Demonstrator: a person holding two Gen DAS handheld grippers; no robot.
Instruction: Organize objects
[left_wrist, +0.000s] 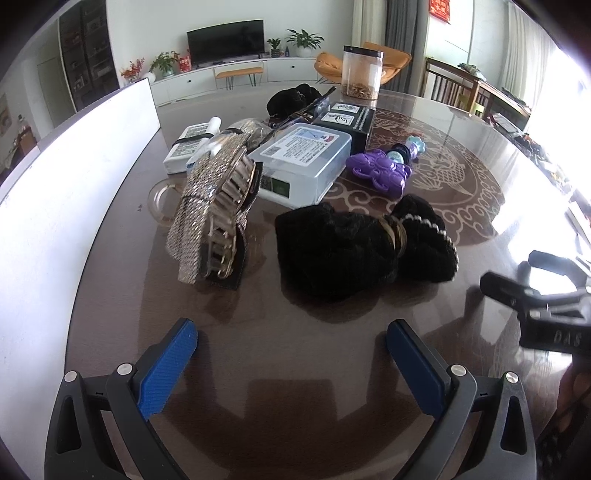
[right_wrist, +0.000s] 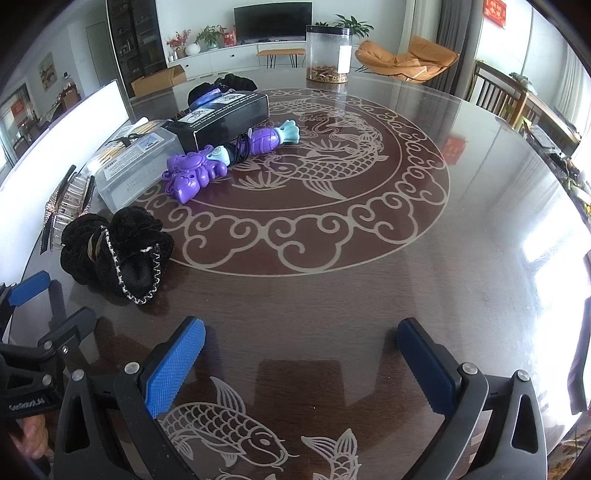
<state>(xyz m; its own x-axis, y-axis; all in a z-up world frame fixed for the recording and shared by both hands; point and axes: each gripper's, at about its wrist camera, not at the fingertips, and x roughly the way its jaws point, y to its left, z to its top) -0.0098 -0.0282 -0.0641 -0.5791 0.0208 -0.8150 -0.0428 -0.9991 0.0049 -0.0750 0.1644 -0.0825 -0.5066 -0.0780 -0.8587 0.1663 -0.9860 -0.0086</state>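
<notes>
My left tool (left_wrist: 291, 365) hangs above the dark surface (left_wrist: 295, 369), wide open, nothing between its blue pads. My right tool (right_wrist: 301, 369) is likewise spread wide and empty, over the carved fish pattern. Straight ahead of the left tool lies a black velvet pouch (left_wrist: 354, 251). Left of it, a rhinestone hair clip (left_wrist: 214, 206) leans tilted. Behind them sit a clear plastic box (left_wrist: 303, 162), a purple toy (left_wrist: 376, 171) and a black carton (left_wrist: 351, 120). A clear jar (left_wrist: 362, 72) stands at the far edge.
</notes>
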